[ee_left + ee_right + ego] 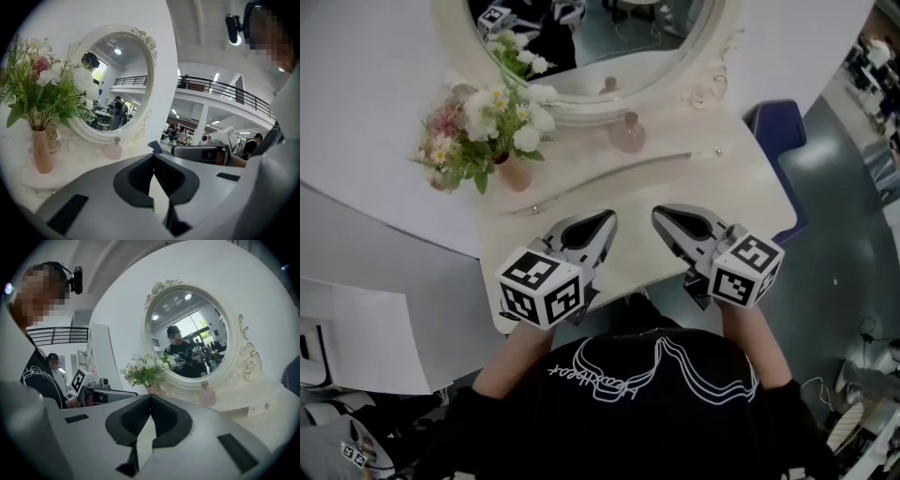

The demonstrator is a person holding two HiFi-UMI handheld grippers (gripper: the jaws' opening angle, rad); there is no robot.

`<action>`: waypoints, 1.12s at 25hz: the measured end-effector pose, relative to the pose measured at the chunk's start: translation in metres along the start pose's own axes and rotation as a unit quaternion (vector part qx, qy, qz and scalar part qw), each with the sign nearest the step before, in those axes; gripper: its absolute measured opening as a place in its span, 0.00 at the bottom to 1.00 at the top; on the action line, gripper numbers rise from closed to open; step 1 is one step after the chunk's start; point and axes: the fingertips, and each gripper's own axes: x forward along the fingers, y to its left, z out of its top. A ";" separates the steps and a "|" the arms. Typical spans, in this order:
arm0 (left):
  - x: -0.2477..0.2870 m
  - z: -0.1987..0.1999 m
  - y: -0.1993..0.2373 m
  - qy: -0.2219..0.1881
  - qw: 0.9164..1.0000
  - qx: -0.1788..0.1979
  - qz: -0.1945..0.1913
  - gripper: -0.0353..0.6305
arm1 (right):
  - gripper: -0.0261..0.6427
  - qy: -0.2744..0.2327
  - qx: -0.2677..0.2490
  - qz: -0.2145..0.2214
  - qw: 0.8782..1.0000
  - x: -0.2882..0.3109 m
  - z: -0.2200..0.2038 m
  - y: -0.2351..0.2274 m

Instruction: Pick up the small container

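1. Currently I'm holding left gripper (602, 221) and right gripper (662, 216) closed, empty.
2. Ahead of both, well apart, the small container (627, 133) is standing.
3. I'm judging it light, slick, fragile; aiming for its belly.

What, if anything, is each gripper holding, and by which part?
Nothing is held. The left gripper and right gripper both have their jaws closed together, empty; the small container stands untouched by the mirror.
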 end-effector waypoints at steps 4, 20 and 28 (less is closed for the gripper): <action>0.020 -0.020 -0.029 -0.033 0.992 -0.064 0.102 0.06 | 0.05 0.067 -0.009 0.097 0.993 -0.027 -0.007 -0.027; 0.070 -0.033 0.039 -0.022 0.984 -0.112 0.138 0.06 | 0.30 0.105 -0.053 0.088 0.989 0.059 -0.004 -0.135; 0.069 -0.044 0.062 -0.011 0.979 -0.129 0.156 0.06 | 0.36 0.131 -0.116 0.046 0.983 0.105 -0.020 -0.182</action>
